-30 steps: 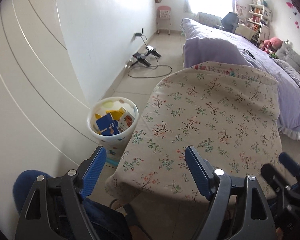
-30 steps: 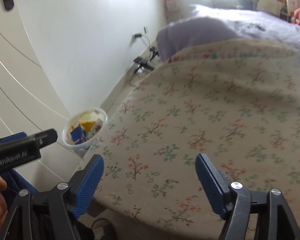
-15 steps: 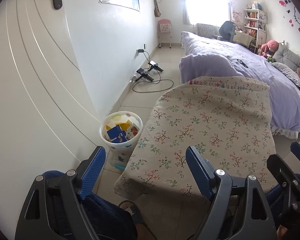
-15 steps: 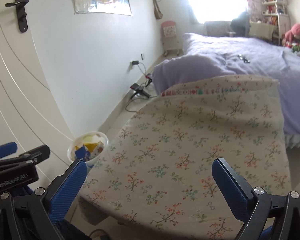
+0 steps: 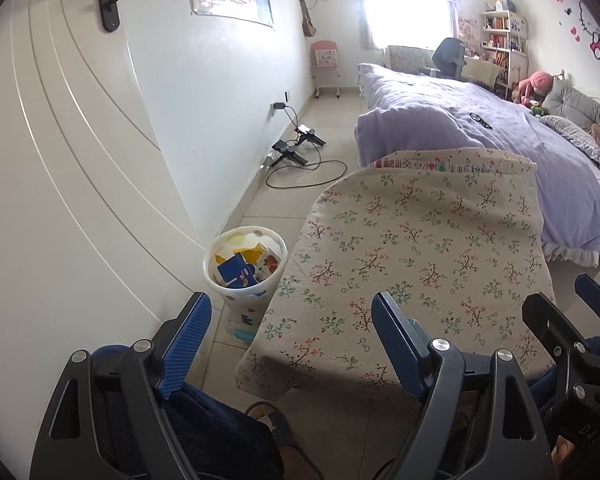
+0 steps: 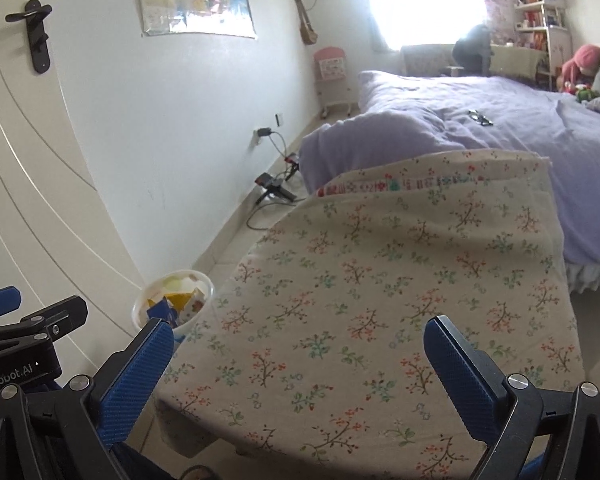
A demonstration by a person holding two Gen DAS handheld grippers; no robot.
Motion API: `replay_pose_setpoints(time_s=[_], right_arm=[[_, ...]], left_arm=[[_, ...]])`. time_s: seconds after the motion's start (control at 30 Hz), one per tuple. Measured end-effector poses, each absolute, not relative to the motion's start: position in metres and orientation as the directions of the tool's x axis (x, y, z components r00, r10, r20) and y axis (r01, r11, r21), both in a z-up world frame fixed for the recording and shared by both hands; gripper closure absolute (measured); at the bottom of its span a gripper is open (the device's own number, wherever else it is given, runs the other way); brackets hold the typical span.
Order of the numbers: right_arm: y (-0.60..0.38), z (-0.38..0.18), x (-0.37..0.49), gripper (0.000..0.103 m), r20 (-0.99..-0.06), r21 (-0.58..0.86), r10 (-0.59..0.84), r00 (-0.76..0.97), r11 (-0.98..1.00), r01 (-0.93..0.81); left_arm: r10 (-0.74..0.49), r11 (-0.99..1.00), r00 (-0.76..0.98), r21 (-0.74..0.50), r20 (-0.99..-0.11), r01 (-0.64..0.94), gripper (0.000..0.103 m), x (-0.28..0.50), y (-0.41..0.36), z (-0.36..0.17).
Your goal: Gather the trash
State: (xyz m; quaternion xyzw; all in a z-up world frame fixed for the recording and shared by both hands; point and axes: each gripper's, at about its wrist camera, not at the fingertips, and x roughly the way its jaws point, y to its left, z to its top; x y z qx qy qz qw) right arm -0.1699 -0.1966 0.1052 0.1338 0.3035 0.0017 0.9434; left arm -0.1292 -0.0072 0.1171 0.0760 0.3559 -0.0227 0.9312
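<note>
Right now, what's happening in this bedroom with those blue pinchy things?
A person is tidying up trash, holding a gripper in each hand. The left gripper and right gripper are both open and empty, hovering over a table with a flowery tablecloth. No trash shows on the cloth. On the floor beside the table, a white trash bin already holds blue and yellow cartons.

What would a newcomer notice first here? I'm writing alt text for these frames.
The floral tablecloth fills the middle, with both open grippers, left and right, hovering at its near edge. Left of it, on the floor by the white door, stands a wastebasket holding cartons; a purple bed stretches behind.
</note>
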Motion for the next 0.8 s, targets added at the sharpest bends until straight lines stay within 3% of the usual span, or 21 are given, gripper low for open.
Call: replay_pose_setpoints(time_s=[0.8], right_arm=[[-0.199,0.095,-0.159,0.000,-0.589,0.273,0.107,0.801,0.959,0.073]], left_arm=[[0.018,0.986,0.721,0.131,-0.693,0.101,0.018,-0.114,-0.004,0.105]])
